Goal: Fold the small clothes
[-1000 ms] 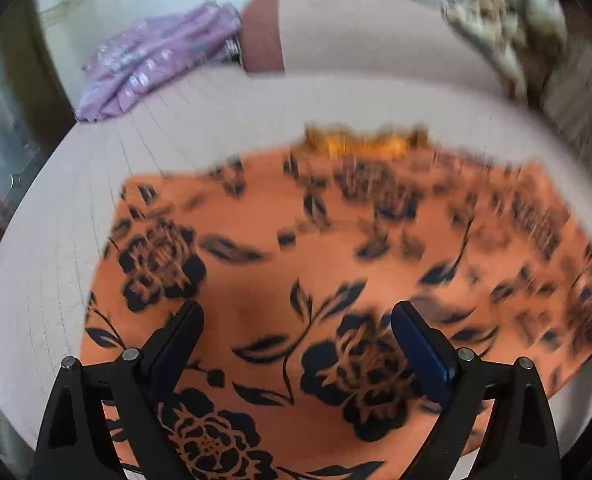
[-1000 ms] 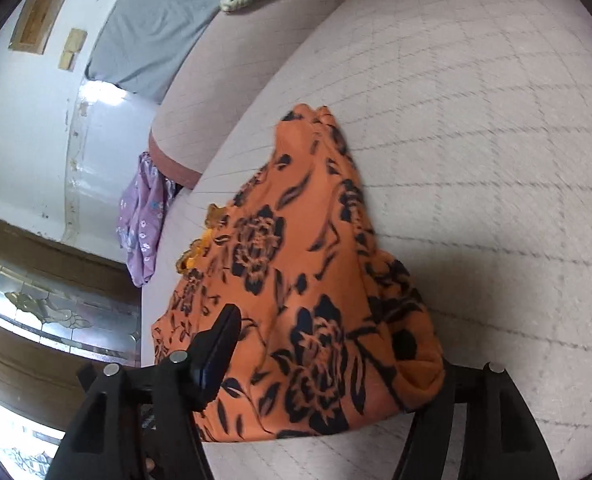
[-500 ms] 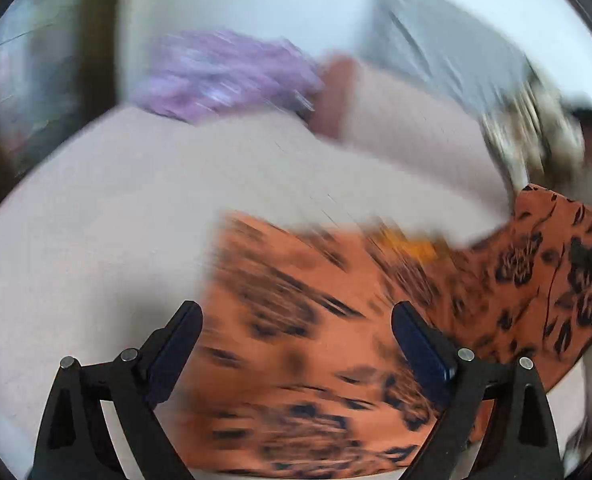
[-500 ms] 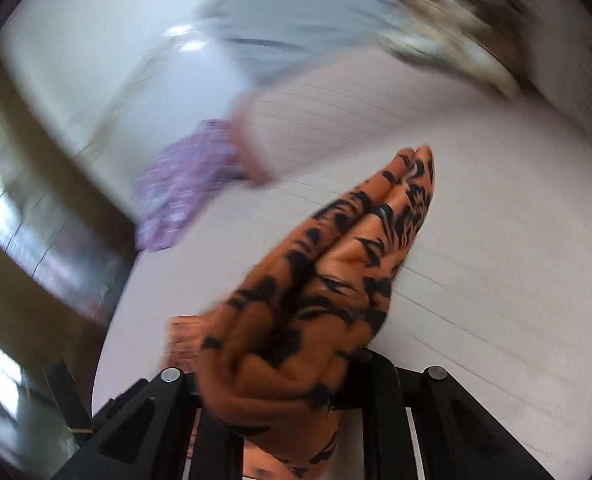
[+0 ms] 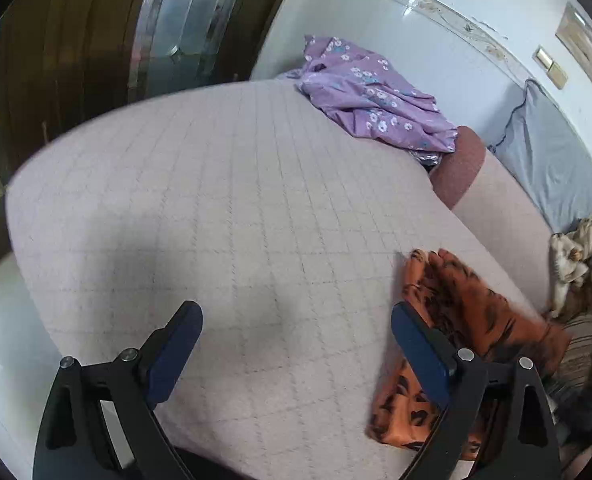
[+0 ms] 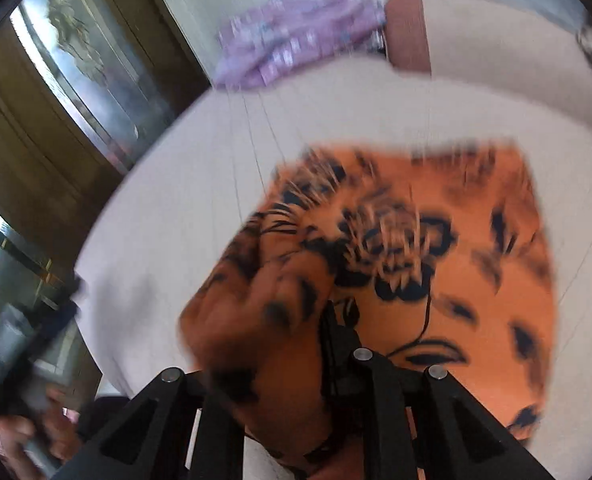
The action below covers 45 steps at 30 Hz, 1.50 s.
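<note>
Clearly, our right tool [image 6: 327,344] is clenched on a bunched fold of the orange floral garment [image 6: 435,280], the cloth wadded over its jaws and the rest spread on the quilted cushion [image 6: 168,240] just ahead of it. Our left tool [image 5: 296,344] stands released with nothing between its blue pads [image 5: 176,348]; bare cushion lies under it, and the garment sits just off its right finger. We judge the main risk to be the pinch: only a lump of fabric is gripped, so a quick carry could drag the whole piece into a heap instead of laying a clean fold, or the layers could slip free of the jaws. With the left tool holding no edge, nothing anchors the far side, so the garment may slide across the smooth cushion. Counting outward: two tools, one orange garment, one purple flowered garment [image 5: 371,96] at the cushion's far edge, one grey pillow [image 5: 551,160] beyond it, and one pale patterned heap [image 5: 583,260] off to the left tool's right.
</note>
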Tool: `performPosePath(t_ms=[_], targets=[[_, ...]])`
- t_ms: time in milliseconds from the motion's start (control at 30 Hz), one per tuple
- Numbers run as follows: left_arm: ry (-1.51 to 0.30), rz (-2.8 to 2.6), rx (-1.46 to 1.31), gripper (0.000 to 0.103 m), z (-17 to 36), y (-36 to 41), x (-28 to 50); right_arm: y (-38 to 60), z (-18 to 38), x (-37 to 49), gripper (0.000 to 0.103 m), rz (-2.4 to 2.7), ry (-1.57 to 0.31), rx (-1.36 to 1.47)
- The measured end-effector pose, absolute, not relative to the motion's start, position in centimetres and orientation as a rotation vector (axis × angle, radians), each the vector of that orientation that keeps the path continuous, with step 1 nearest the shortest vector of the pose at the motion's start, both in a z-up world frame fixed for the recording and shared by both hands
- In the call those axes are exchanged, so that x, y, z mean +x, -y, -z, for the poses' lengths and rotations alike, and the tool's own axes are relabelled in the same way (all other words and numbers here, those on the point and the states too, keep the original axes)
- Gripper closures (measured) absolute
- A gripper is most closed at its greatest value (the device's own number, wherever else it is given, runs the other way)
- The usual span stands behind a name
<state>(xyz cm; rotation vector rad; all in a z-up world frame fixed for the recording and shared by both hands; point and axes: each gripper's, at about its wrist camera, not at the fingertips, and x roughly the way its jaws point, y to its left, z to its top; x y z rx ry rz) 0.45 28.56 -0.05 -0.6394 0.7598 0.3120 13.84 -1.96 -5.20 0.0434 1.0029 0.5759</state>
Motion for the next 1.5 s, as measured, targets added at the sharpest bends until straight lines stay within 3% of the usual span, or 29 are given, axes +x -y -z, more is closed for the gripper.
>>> performPosePath(t_ms=[133, 300, 367, 400, 433, 633, 767, 833, 867, 900, 1233, 1300, 1433, 1500], targets=[[-0.759, -0.293, -0.613, 0.007, 0.2, -27.8, 0.6, 1.8, 1.9, 13.1, 0.086, -0.607, -0.929, 0.083], [-0.775, -0.295, -0.622, 0.007, 0.1, -27.8, 0.5, -2.1, 10.7, 11.2, 0.077, -0.622, -1.115, -0.131], [-0.776, -0.278, -0.608, 0.007, -0.2, -27.5, 0.4, -1.8, 9.7, 9.8, 0.056, -0.642, -1.003, -0.148], [-0.781, -0.276, -0.604, 0.007, -0.3, -27.1, 0.7, -1.5, 9.1, 9.6, 0.026, -0.688, -1.015, -0.116], [-0.784, -0.260, -0.609, 0.007, -0.5, -26.7, 1.0, -1.0, 8.7, 9.6, 0.021, -0.746, -1.040, -0.053], [-0.774, -0.107, -0.543, 0.007, -2.9, -22.3, 2.9, 5.6, 8.0, 7.3, 0.022, -0.739, -1.015, 0.199], [-0.853, -0.077, -0.483, 0.007, -1.8, -19.3, 5.1, 10.2, 7.7, 5.6, 0.022, -0.722, -0.968, 0.300], [-1.003, -0.115, -0.456, 0.016, 1.4, -18.4, 6.3, 12.2, 7.6, 5.2, 0.022, -0.709, -0.955, 0.326], [-1.084, -0.131, -0.471, 0.032, 3.5, -18.4, 6.5, 12.5, 7.2, 5.6, 0.022, -0.703, -0.955, 0.337], [-1.119, -0.140, -0.514, 0.036, 4.9, -18.9, 6.1, 13.4, 7.6, 5.5, 0.022, -0.696, -0.953, 0.351], [-0.948, -0.186, -0.346, 0.036, -2.1, -17.4, 5.7, 21.3, 7.4, 6.8, 0.021, -0.669, -0.905, 0.583], [-0.895, -0.138, -0.308, 0.028, -3.6, -16.0, 6.7, 23.1, 7.4, 8.0, 0.020, -0.646, -0.904, 0.638], [-0.896, -0.081, -0.177, 0.027, -3.0, -12.8, 9.6, 25.5, 9.0, 12.3, 0.019, -0.617, -0.969, 0.739], [-0.979, -0.129, -0.109, 0.027, -0.6, -12.3, 11.5, 25.5, 10.3, 14.7, 0.019, -0.630, -1.013, 0.810]])
